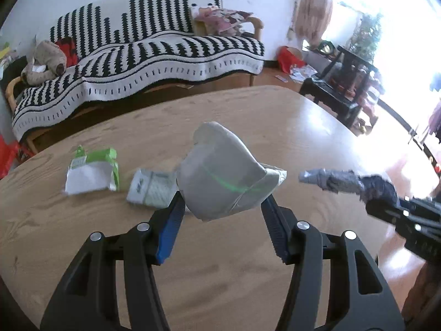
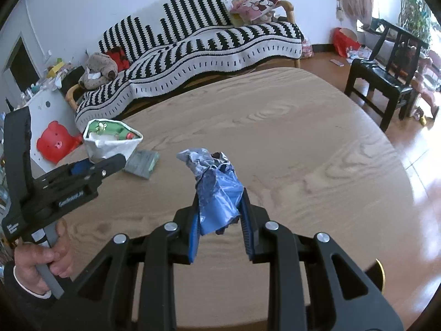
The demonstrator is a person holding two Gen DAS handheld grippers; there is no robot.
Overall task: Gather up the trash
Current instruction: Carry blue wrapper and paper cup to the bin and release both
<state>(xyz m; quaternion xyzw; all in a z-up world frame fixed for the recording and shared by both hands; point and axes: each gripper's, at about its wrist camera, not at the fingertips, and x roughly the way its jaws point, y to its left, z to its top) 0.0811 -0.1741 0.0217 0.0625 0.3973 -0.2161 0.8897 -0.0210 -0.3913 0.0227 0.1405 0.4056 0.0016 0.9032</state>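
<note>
Left wrist view: left gripper (image 1: 223, 201) clamps white bag (image 1: 220, 176), lifted off desk (image 1: 275, 115); right gripper (image 2: 220, 207) grips blue wrapper (image 2: 215, 187). Next: drop wrapper into bag; green-white wrappers (image 1: 91, 173) remain beyond left gripper.

1. I am pinching a crumpled blue wrapper (image 2: 217, 193) between my own blue pads, as the right gripper (image 2: 220, 207), above the wooden table (image 2: 303, 151).
2. At my left, the left gripper (image 2: 82, 176) is carrying a white bag (image 2: 110, 140) with a green printed inside (a bare hand (image 2: 41, 259) is wrapping its grey handle).
3. A flat grey-green packet (image 2: 142, 163) is lying on the table just beside that bag.
4. Beyond the table, a striped sofa (image 2: 206, 41) is lining the wall, and a dark chair (image 2: 386, 77) is standing at the right.
</note>
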